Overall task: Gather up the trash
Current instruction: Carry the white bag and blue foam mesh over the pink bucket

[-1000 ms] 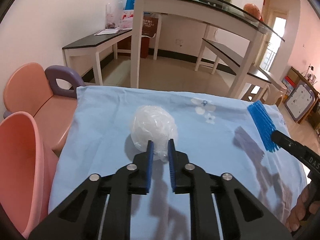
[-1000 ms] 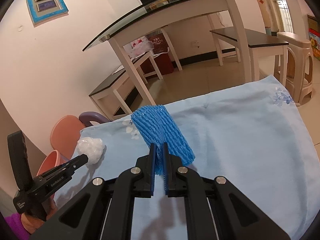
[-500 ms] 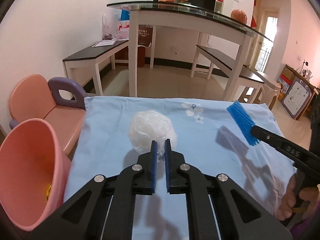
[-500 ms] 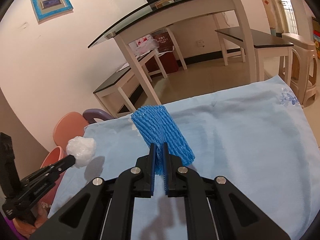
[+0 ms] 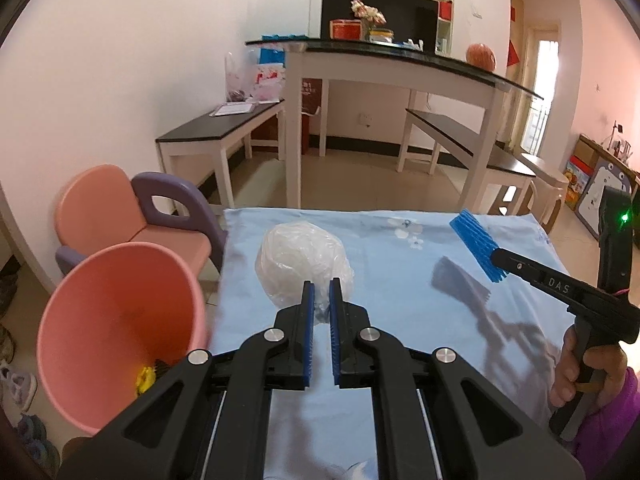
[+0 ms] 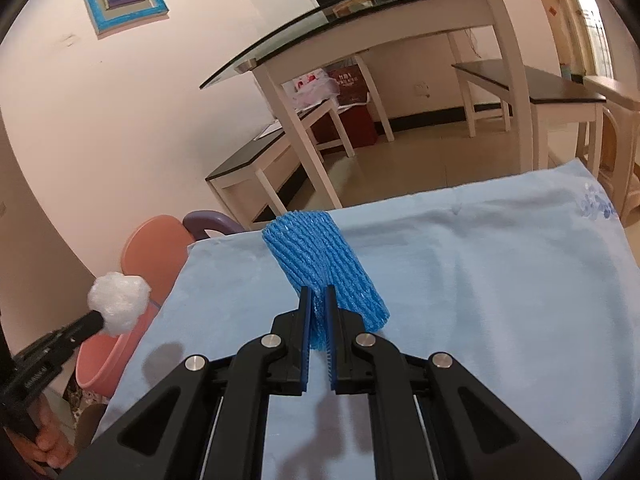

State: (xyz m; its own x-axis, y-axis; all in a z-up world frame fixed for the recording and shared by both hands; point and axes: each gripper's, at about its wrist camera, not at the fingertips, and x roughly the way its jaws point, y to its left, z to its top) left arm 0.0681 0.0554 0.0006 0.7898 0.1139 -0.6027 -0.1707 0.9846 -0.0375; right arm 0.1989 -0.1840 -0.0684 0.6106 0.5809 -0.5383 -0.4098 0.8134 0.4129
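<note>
My left gripper (image 5: 321,290) is shut on a crumpled clear plastic ball (image 5: 302,264), held in the air above the blue cloth's left edge. From the right wrist view that ball (image 6: 118,300) hangs past the cloth's left side, above the pink bin (image 6: 100,364). The pink bin (image 5: 116,332) stands on the floor to the lower left, with something yellow at its bottom. My right gripper (image 6: 318,298) is shut on a blue foam net sleeve (image 6: 324,264), lifted just off the cloth. In the left wrist view that sleeve (image 5: 476,244) sticks out from the right gripper's tip.
A blue cloth (image 5: 400,280) covers the table. A pink and purple child's chair (image 5: 132,216) stands behind the bin. A glass-topped table (image 5: 400,64) with benches (image 5: 220,128) fills the room beyond. A person's hand (image 5: 580,368) grips the right tool.
The left gripper closed tighter on the plastic ball, lifted it off the cloth and carried it left towards the bin. The right gripper has held still with the blue sleeve.
</note>
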